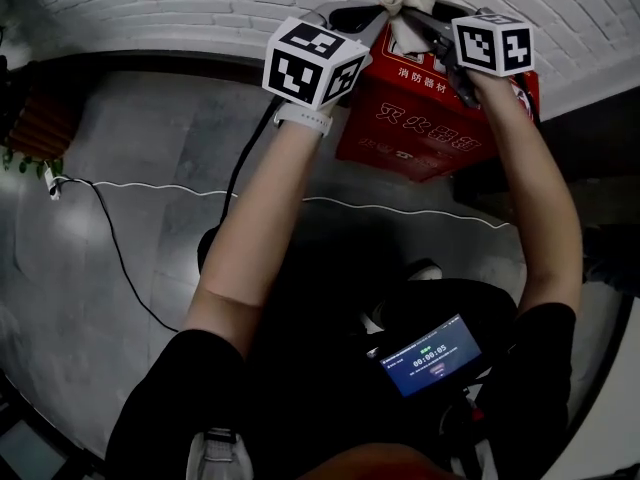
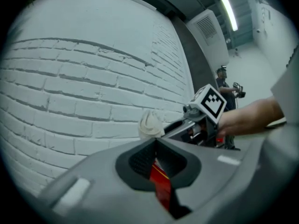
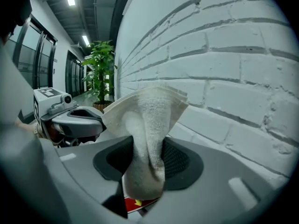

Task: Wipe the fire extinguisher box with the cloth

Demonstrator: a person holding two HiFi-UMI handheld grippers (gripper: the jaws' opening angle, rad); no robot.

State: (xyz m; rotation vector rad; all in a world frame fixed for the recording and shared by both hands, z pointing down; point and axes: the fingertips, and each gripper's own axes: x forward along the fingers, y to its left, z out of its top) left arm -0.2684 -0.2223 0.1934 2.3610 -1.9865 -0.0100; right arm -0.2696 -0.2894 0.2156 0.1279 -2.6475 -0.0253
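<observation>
- Nearest, at 6 o'clock in the head view: a small lit screen [image 1: 430, 358] is sitting at the person's chest. Both forearms are reaching out toward 12 and 1 o'clock over the grey floor [image 1: 120, 118]. A white cable [image 1: 150, 189] is trailing in from 9 o'clock.
- Left hand-held gripper [image 2: 156, 148]: the jaws are standing clenched almost together, with nothing caught between the pads. A sliver of red is showing through the slit, and I am reading that as the box beyond. The gripper is hovering just beside the box's upper left corner; I cannot tell if it is touching.
- Right hand-held gripper [image 3: 147, 150]: it is grasping the cloth [image 3: 149, 111], a pale towelling piece pinched at its middle. A folded bunch is sticking up past the tips and a tail is hanging below.
- Fire extinguisher box [image 1: 425, 118]: red with pale lettering, it appears to be standing on the floor against the white brick wall [image 1: 200, 8]. It is lying at 1 o'clock, below and between the two grippers. The cloth is riding over the box's top edge at 12 o'clock, close to the wall. Contact with the red surface is not clear.
- Farthest: a potted plant [image 3: 99, 59] is standing down the corridor, at 10 o'clock in the right gripper view.
- Step in hand, as I judge it: the cloth is being brought onto the top of the box, so wiping is only starting or about to start.
- Next move, as I judge it: it is calling for the cloth to be pressed down onto the top face and swept across it. The pinch needs to be firm enough that the cloth is not dragging free. The left gripper is placed well to steady the box.
</observation>
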